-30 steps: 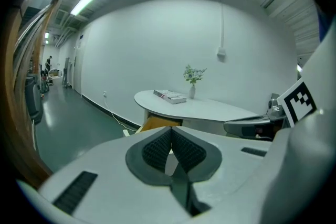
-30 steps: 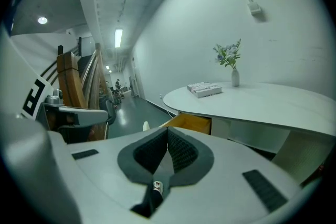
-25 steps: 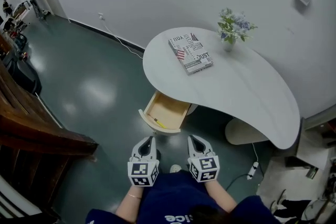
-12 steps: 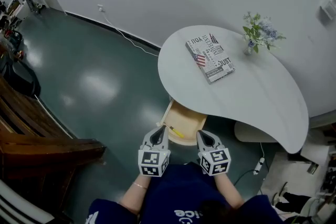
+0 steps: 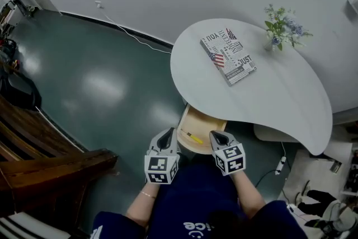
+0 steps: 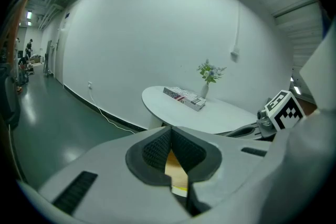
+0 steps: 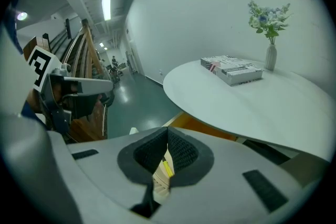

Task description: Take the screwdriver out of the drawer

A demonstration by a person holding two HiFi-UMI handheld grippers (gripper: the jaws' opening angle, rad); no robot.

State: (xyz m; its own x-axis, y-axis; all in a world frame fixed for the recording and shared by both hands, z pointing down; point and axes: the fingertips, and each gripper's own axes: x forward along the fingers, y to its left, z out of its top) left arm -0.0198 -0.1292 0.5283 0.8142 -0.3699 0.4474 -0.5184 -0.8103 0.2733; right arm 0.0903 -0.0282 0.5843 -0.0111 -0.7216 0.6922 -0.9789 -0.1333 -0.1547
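A yellow-handled screwdriver (image 5: 194, 137) lies in the open wooden drawer (image 5: 208, 123) under the white table (image 5: 279, 92). My left gripper (image 5: 168, 133) is shut and empty, just left of the drawer's near corner. My right gripper (image 5: 215, 135) is shut too, with nothing in it, at the drawer's near right edge. In the right gripper view the screwdriver (image 7: 166, 167) shows as a yellow streak below the closed right gripper (image 7: 168, 131). Through the gap behind the tips of the left gripper (image 6: 169, 131), the left gripper view shows only the drawer's wood (image 6: 175, 170).
On the table lie a printed book (image 5: 228, 56) and a small vase of flowers (image 5: 282, 26). A dark wooden stair rail (image 5: 50, 148) runs along the left. A cable and power strip (image 5: 281, 163) lie on the green floor right of the table's base.
Both grippers have come forward from short of the drawer to its near edge. The table and drawer now sit nearer in view. The jaws stay shut.
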